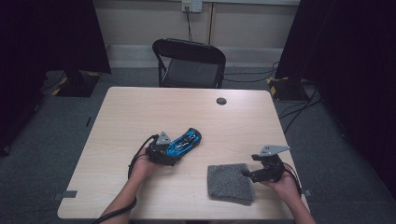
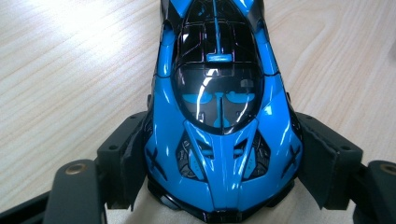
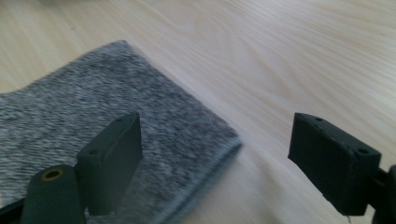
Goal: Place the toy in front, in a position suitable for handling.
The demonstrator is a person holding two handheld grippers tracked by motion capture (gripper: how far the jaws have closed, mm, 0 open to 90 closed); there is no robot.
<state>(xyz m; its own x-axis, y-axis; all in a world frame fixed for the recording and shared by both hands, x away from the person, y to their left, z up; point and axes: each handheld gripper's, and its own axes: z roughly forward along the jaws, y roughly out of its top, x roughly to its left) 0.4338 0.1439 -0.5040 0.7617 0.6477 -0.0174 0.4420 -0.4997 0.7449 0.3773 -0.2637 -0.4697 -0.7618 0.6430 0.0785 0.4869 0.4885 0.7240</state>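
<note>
The left gripper has its 2 black jaws clamped on the flanks of a glossy blue-and-black toy sports car, holding it by one end on the pale wooden table, left of centre. The right gripper stands wide open, 1 jaw over the corner of a folded grey fuzzy cloth and the other over bare wood; the cloth lies near the front edge, well apart from the car. The step in hand looks like picking up the cloth. Next, the right jaws should drop onto that corner and close, then carry it to the car.
</note>
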